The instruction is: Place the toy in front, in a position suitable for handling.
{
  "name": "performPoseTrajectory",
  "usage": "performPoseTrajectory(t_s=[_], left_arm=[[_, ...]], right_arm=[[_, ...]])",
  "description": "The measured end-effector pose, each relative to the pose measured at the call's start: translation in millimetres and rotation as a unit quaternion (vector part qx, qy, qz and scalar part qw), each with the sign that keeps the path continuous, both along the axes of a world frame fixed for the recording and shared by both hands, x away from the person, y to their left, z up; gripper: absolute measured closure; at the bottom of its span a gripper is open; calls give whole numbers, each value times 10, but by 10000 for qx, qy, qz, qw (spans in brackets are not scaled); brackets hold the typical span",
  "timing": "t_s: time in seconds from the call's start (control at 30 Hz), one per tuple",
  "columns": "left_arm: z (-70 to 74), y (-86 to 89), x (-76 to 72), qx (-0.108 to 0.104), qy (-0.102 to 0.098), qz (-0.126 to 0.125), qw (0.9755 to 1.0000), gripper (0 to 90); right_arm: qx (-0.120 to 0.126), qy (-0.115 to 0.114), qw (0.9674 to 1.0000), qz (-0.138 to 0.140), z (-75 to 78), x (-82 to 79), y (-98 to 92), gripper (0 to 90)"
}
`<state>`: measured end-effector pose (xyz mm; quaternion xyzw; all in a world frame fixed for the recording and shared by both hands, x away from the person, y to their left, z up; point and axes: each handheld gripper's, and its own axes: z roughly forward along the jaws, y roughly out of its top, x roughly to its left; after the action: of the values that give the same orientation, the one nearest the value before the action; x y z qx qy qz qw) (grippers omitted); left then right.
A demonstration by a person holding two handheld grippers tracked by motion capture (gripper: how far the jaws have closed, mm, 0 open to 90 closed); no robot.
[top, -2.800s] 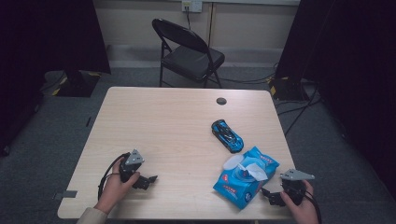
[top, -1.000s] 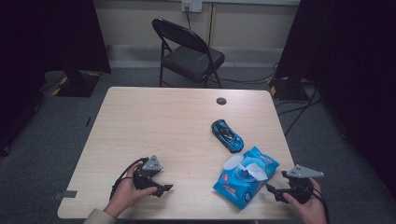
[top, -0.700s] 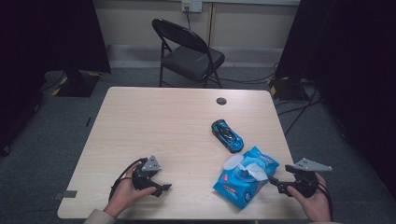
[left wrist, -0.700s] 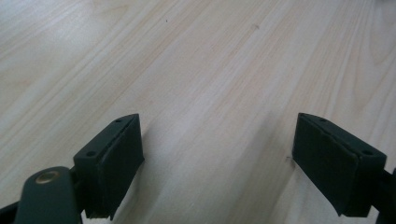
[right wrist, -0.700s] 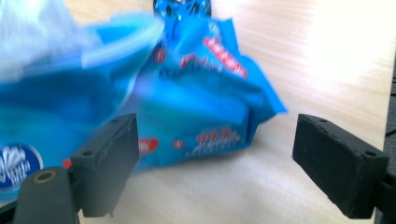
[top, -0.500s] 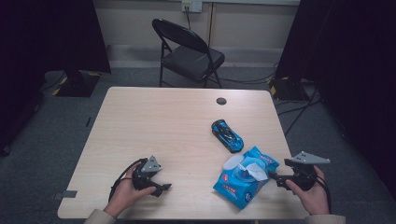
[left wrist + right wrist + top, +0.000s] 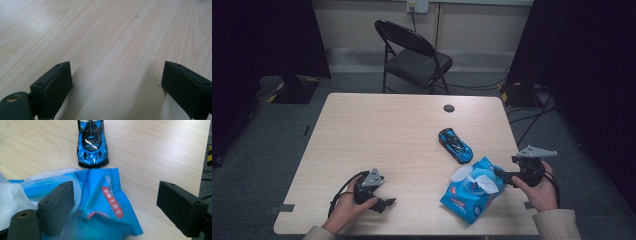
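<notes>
A blue wipes pack (image 7: pixel 464 197) lies near the table's front right, its lid flipped open and a white wipe (image 7: pixel 484 182) sticking out. Just beyond it sits a blue toy car (image 7: pixel 455 145). My right gripper (image 7: pixel 503 175) hovers at the pack's right edge, open. In the right gripper view the pack (image 7: pixel 105 202) lies below the wide jaws (image 7: pixel 116 195), and the car (image 7: pixel 92 142) is ahead. My left gripper (image 7: pixel 384 202) rests low at the front left. Its jaws (image 7: pixel 115 72) have just been opening, with only bare tabletop between them.
The light wood table (image 7: pixel 377 130) has a small black round cap (image 7: pixel 449 108) near its far edge. A black folding chair (image 7: pixel 412 55) stands behind the table. Cables run over the floor at the right.
The right hand has risen and moved away from the front edge, up along the pack's right side. The left hand shifted right early on, then stayed put.
</notes>
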<state>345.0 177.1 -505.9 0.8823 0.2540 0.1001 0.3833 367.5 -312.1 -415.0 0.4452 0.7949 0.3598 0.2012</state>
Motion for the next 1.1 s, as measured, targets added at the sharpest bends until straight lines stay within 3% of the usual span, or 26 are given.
performPoseTrajectory(t_s=[0.1,0.3,0.53,0.77,1.0,1.1], left_arm=[[0,-1,-1,1,-1,3,10000,90],[1,0,-1,14,3,6,10000,90],[1,-1,-3,10,8,14,10000,88],[0,-1,-3,7,12,15,10000,88],[0,-1,-3,6,14,11,10000,88],[0,-1,-3,9,11,12,10000,88]], right_arm=[[-55,-4,10000,55,41,78,73,138],[146,87,9998,97,71,282,237,138],[198,123,9997,89,53,513,437,138],[-90,186,9993,318,-2,801,760,138],[-150,257,9986,442,-62,933,908,139],[-210,399,9978,495,-167,1051,987,139]])
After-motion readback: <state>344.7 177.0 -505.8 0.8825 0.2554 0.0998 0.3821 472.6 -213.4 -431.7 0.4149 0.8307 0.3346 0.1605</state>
